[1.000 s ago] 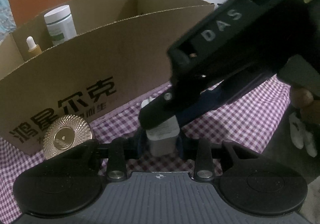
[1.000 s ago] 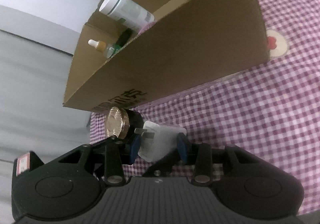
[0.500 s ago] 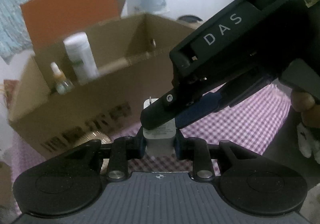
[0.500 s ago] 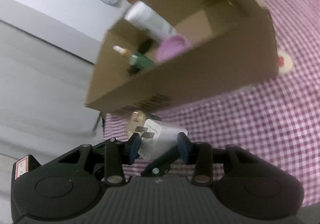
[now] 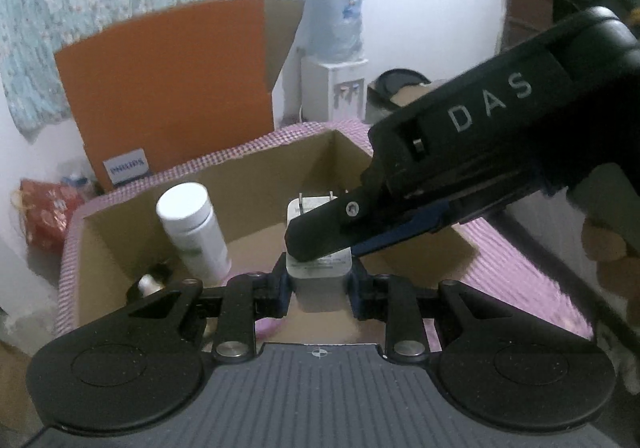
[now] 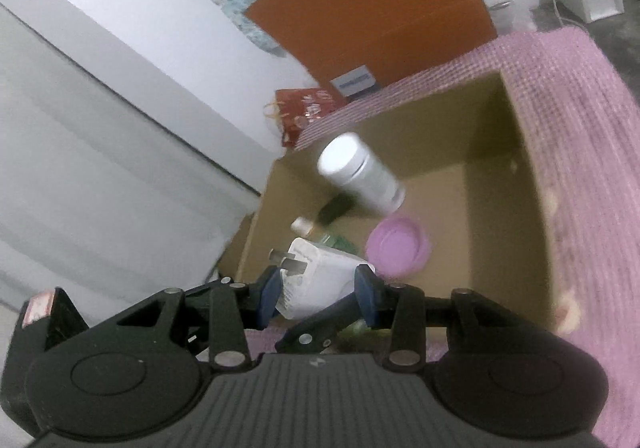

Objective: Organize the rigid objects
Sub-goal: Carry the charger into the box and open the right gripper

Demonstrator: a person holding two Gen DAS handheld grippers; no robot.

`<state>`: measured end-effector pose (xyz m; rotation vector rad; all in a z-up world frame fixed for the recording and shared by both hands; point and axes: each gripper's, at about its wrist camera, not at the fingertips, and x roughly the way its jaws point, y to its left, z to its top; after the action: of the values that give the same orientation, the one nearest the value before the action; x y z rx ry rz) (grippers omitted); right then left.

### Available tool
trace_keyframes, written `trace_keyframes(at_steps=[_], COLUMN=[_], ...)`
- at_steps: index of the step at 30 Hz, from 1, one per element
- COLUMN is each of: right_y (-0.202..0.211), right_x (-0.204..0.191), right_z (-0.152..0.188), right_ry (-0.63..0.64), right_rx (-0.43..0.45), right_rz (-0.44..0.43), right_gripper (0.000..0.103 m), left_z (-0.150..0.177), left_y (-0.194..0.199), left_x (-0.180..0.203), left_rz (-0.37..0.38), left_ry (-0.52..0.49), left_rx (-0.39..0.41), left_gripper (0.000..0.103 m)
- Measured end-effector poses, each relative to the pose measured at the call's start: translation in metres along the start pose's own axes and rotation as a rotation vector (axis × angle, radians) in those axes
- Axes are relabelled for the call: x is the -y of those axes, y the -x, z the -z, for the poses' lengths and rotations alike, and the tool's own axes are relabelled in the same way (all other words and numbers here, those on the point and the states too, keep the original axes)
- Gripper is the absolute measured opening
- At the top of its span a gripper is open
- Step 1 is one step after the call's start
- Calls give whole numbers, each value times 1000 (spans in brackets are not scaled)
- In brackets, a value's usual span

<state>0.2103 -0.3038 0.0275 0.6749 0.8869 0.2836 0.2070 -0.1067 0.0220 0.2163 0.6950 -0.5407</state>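
Observation:
Both grippers hold one white plug adapter (image 5: pixel 319 280), prongs pointing away, above the near wall of the open cardboard box (image 5: pixel 100 224). My left gripper (image 5: pixel 319 284) is shut on its sides. My right gripper (image 6: pixel 318 290) is also shut on the adapter (image 6: pixel 320 280); its black body crosses the left wrist view from the right. Inside the box (image 6: pixel 496 208) are a white bottle (image 5: pixel 194 232), a small dropper bottle (image 6: pixel 304 226) and a pink round lid (image 6: pixel 400 246).
The box sits on a pink checked tablecloth (image 6: pixel 580 168). An orange box flap (image 5: pixel 168 88) stands behind. A red bag (image 5: pixel 44 208) lies far left, a water dispenser (image 5: pixel 334 88) stands at the back.
Both grippers have risen with the adapter from table level in front of the box to above its near wall. The box interior now shows; the gold disc has gone out of view.

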Motion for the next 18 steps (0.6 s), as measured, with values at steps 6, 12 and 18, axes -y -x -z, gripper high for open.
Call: trace_keyframes(at_steps=[6, 12, 18], right_y=[-43, -88, -108], right_x=[36, 63, 71], right_z=[-60, -90, -95], right_ry=[-40, -40, -27], right_rx=[-57, -129, -162], right_rz=[43, 87, 99], right_gripper=[44, 45, 43], left_z=[-29, -40, -41], left_y=[-63, -108, -124], left_x=[-4, -17, -19], left_rz=[-48, -55, -94], left_ry=[21, 103, 108], left_rx=[-90, -218, -268], left_gripper=[27, 27, 27])
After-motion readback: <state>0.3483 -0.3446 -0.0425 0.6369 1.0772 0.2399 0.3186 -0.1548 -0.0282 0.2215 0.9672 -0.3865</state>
